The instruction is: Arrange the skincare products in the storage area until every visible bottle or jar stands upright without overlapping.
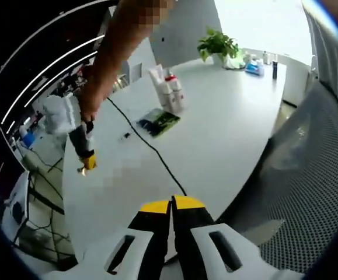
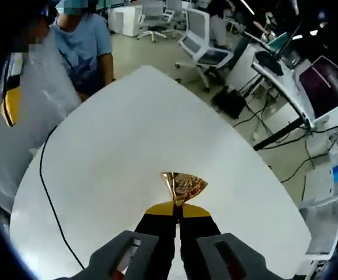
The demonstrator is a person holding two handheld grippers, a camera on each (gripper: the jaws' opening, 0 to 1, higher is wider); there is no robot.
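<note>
Left gripper view, bottom centre: left gripper (image 1: 171, 203) jaws pressed together, yellow tips meeting, nothing between them. It hangs over the near edge of the white table (image 1: 215, 134). A black cable (image 1: 151, 146) runs from just ahead of the tips toward the middle left of the frame.

Left of centre, the right gripper (image 1: 86, 166) comes in below a person's arm, tip low over the table. In the right gripper view, bottom centre, the right gripper (image 2: 177, 204) is clamped on a small crumpled gold wrapper (image 2: 183, 185) — shiny foil or film; what it is exactly, I cannot tell.

Further up the left gripper view, just above centre: the skincare products (image 1: 169, 90), a tight group of white bottles, one red-capped, apparently upright and touching. Beside them, nearer the camera, a flat dark green packet (image 1: 158, 121) lies on the table. Upper right: a potted plant (image 1: 218, 45) and small bottles at the table's far end (image 1: 262, 64).

Judgement: step in hand looks like clearing the wrapper. Carry it well apart from the bottle group, set it down flat — then approach the bottles slowly from the side, since they stand close and one nudge could topple its neighbours.
</note>
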